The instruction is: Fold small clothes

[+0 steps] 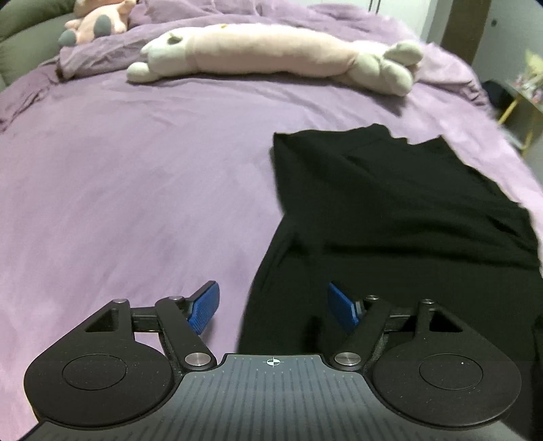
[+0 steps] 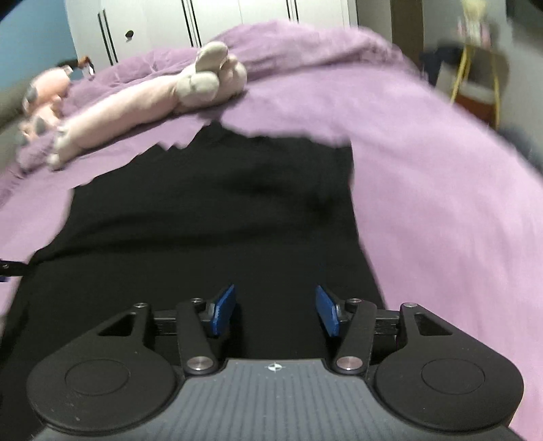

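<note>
The left tongs [image 1: 273, 310] stand wide apart with nothing between the blue pads [image 1: 203, 310]; the left pad hangs over bare purple bedsheet [image 1: 135, 190] and the right pad over the near left edge of the black garment [image 1: 390, 217], and no contact with the cloth can be made out. The right tongs [image 2: 275, 311] are also parted, less widely, and empty; both of their blue pads [image 2: 224, 310] hover above the black garment [image 2: 210, 220], which fills the middle of that view, and whether they brush the fabric cannot be told. The garment lies spread on the bed, its far part doubled over with an uneven edge, toward the right side of the bed as the left wrist view shows it. Beyond it a long pink and beige plush toy [image 1: 271, 54] lies across the bed, and a smaller pink plush toy [image 1: 98, 23] sits by the far left corner. White wardrobe doors [image 2: 210, 20] stand behind the bed in the right wrist view, which is blurred. No brand, label or readable writing shows anywhere; each tool carries only a small crosshair mark [image 1: 272, 361] on its ribbed body.
</note>
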`<act>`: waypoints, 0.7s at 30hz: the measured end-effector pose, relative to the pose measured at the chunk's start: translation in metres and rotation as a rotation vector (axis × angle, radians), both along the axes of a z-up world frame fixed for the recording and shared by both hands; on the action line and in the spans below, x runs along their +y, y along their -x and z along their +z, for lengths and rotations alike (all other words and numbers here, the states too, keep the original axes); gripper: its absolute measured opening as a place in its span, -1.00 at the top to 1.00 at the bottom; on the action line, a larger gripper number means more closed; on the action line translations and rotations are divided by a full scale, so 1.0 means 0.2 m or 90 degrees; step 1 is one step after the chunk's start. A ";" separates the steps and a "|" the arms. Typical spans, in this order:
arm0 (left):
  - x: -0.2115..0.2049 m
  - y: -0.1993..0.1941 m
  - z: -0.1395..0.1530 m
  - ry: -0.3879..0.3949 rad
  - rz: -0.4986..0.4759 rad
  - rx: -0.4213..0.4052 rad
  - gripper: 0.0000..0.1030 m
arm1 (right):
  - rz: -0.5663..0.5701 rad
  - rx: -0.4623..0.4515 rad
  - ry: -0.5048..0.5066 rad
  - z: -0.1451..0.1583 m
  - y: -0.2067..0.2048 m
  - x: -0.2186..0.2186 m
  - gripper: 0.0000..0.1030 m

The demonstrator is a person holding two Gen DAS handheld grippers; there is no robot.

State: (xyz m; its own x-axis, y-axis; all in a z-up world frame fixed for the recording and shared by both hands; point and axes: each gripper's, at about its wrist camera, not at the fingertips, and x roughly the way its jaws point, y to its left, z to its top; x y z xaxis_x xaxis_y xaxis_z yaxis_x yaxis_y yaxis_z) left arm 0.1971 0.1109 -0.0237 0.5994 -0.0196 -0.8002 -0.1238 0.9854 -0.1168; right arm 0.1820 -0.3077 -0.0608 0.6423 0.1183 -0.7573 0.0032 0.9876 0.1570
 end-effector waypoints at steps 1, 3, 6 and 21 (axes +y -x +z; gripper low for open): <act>0.03 0.10 0.01 0.000 -0.004 -0.002 -0.50 | -0.009 0.005 -0.001 0.00 0.10 -0.04 -0.03; 0.09 0.30 0.03 0.003 -0.002 -0.002 -0.53 | -0.029 0.020 0.000 0.02 0.31 -0.11 -0.03; 0.15 0.55 0.02 0.045 -0.002 0.025 -0.53 | -0.049 0.040 -0.011 0.07 0.56 -0.19 -0.03; 0.14 0.86 -0.16 0.202 0.038 0.083 0.01 | -0.077 0.086 -0.084 -0.01 0.74 -0.33 0.54</act>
State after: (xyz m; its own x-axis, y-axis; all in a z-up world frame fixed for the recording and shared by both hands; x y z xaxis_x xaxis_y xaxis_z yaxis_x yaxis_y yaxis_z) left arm 0.0251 0.1382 -0.0560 0.5004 -0.2482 -0.8295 -0.2136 0.8930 -0.3961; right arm 0.0339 -0.3734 -0.0621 0.5518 0.1505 -0.8203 0.1504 0.9495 0.2754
